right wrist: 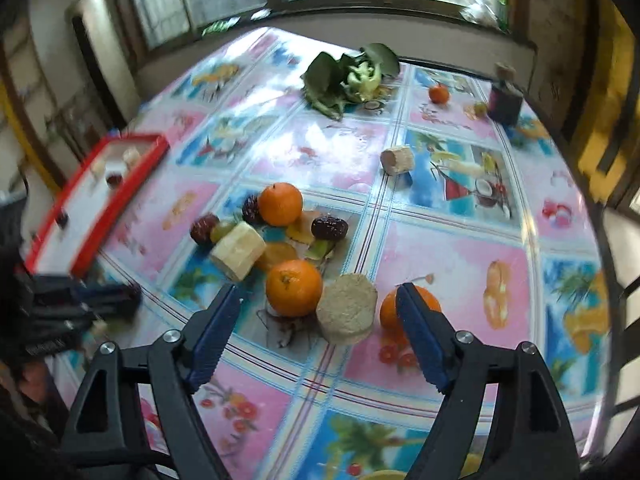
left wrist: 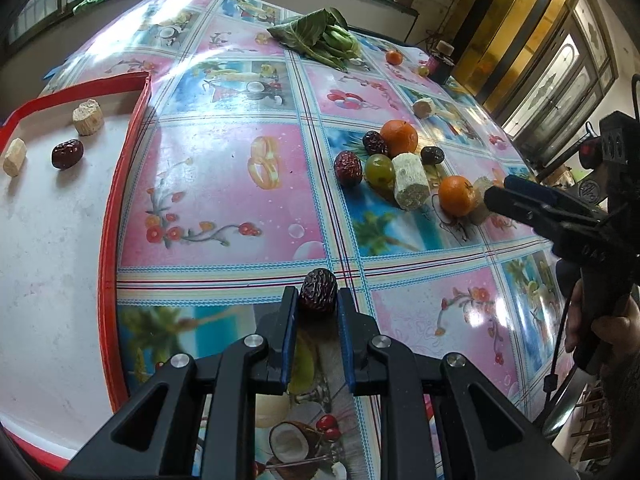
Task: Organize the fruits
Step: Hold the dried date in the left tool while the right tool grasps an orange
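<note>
the left gripper [left wrist: 318,300] is pinching a wrinkled red date [left wrist: 319,290] between its blue-padded jaws, above the patterned tablecloth [left wrist: 224,208]. at ten o'clock in the left wrist view, the red-rimmed tray [left wrist: 116,184] is holding another date [left wrist: 67,153] and two pale cut pieces [left wrist: 88,117]. the right gripper [right wrist: 318,300] is hovering with jaws spread wide, gripping nothing; an orange [right wrist: 294,288] and a pale round chunk [right wrist: 347,308] are lying between its fingertips. the fruit pile [right wrist: 256,220], at eleven o'clock in the right wrist view, is lying well apart from the tray. leafy greens [right wrist: 344,76] are sitting at twelve o'clock.
</note>
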Demonstrator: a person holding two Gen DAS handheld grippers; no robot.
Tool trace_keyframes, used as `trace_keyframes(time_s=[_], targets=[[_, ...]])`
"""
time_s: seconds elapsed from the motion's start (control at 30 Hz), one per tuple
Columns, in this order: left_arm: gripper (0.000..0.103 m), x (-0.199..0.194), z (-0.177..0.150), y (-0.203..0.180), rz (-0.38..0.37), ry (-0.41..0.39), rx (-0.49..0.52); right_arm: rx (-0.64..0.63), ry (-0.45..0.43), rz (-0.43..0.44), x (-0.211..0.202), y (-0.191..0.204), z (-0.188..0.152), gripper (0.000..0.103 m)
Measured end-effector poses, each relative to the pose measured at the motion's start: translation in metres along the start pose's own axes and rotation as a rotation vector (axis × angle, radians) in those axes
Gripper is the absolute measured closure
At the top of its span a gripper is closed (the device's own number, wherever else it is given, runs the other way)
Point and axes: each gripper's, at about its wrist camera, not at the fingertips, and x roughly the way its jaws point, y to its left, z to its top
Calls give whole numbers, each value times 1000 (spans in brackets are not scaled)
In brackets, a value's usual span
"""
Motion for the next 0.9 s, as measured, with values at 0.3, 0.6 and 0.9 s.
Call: trace_keyframes(time_s=[0.3,0.6,0.9], targets=[[84,0,0,1,-3,2,-12,110,21,-73,-11,-42,-13,23],[83,0,0,2,-2,4,-17,205,-55,-5,-30,-46,-13,23],[85,0,-1,1,9,-12,-7,3,-41,-48,-12,17,15,23]])
